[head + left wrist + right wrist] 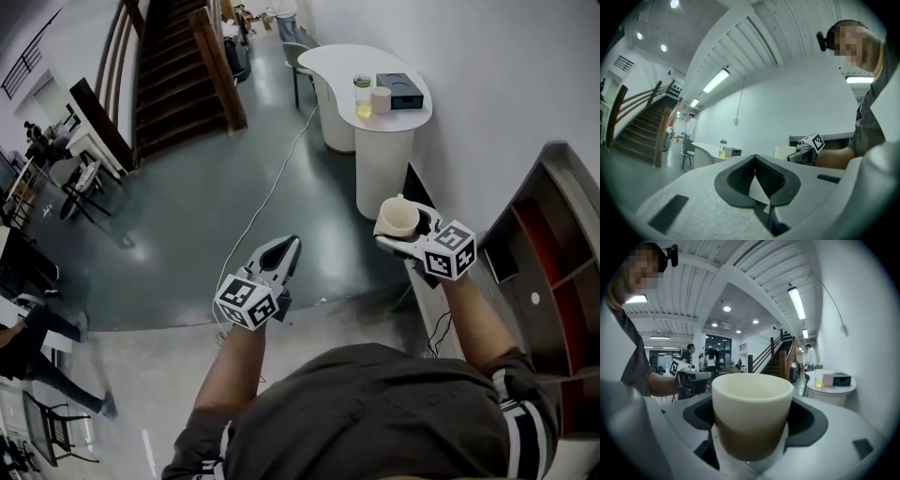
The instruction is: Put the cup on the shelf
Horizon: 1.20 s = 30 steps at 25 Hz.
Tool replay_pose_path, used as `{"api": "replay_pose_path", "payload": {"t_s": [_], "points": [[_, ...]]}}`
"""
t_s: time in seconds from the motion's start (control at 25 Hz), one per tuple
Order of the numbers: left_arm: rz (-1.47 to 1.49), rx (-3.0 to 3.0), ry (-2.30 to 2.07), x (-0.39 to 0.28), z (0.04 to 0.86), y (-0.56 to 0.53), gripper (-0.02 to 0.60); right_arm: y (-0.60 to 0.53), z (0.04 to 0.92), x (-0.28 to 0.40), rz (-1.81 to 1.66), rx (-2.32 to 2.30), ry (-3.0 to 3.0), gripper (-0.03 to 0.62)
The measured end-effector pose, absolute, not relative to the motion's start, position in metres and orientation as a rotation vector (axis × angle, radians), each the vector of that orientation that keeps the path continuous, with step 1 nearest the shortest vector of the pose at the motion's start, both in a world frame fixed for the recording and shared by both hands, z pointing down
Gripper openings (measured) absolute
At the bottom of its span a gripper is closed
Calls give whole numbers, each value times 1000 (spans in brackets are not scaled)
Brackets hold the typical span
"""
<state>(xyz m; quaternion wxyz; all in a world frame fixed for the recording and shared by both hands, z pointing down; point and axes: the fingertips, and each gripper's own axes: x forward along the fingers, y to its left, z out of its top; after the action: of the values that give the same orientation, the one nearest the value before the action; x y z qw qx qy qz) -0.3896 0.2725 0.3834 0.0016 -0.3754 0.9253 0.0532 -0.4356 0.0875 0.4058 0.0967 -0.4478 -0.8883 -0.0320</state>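
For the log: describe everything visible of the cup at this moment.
The cup is a plain cream tumbler, matte like ceramic or plastic, with a thick round rim and no handle in sight. Its lower half looks browner, perhaps from shadow. It is upright, mouth up, gripped at its sides by the pads of the right gripper, in the air above the floor and short of the shelf.

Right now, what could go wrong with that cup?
The right gripper holds the cup only by its sides, jaws spread wide, so it might slip or tip. The shelf has divided compartments, so the cup could knock a divider going in. A white cable lies across the floor, a possible trip.
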Motion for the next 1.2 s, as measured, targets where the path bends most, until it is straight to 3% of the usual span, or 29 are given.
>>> {"api": "replay_pose_path", "payload": {"t_s": [0.28, 0.56, 1.2], "points": [[130, -1561, 2729, -406, 380, 146, 2, -42, 405, -406, -55, -959, -2787, 428], [114, -1979, 2460, -379, 386, -12, 2, -184, 411, -328, -19, -517, -2898, 428], [107, -2762, 1600, -158, 402, -295, 2, -398, 426, -27, 84, 523, -2884, 428]]}}
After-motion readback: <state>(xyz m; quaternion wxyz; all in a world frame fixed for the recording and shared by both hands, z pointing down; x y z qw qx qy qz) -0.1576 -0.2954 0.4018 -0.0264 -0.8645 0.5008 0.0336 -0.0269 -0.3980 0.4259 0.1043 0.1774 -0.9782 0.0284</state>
